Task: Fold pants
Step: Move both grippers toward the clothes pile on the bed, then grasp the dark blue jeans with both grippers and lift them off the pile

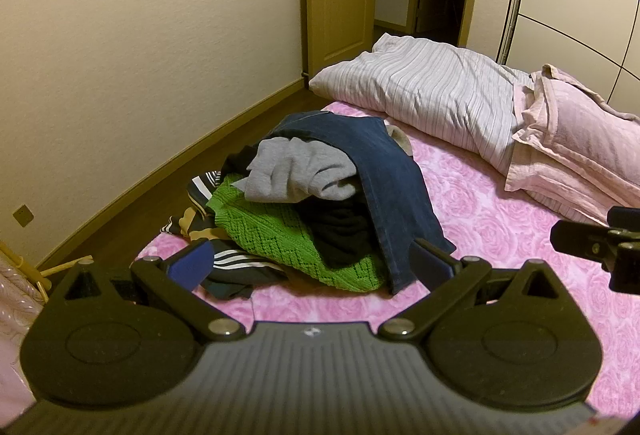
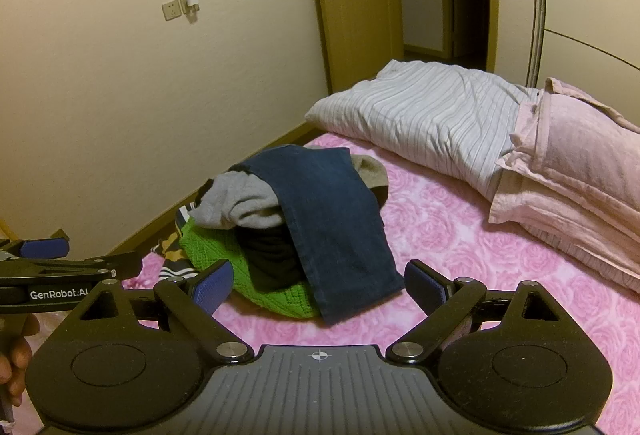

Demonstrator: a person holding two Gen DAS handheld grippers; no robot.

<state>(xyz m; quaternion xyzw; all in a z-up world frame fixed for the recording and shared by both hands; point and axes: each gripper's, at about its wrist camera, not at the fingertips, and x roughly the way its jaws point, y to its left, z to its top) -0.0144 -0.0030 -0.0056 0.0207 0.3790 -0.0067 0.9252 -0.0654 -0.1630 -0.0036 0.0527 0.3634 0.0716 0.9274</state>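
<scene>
Dark blue jeans point(image 1: 384, 179) point(image 2: 332, 219) lie draped over the top of a heap of clothes on the pink bed, one leg end hanging toward me. My left gripper point(image 1: 310, 261) stands open just in front of the heap, nothing between its blue pads. My right gripper point(image 2: 320, 285) is open too, its fingers framing the hanging jeans leg without touching it. In the right wrist view the left gripper's fingers point(image 2: 44, 249) show from the side at the left edge, with a hand below them.
The heap holds a grey garment point(image 1: 296, 171), a green knitted sweater point(image 1: 280, 235), a black piece and striped clothing point(image 1: 236, 263). A striped duvet point(image 1: 436, 91) and pink pillows point(image 1: 580, 151) lie behind on the rose-patterned bed cover point(image 1: 500, 227). Left of the bed are floor and wall.
</scene>
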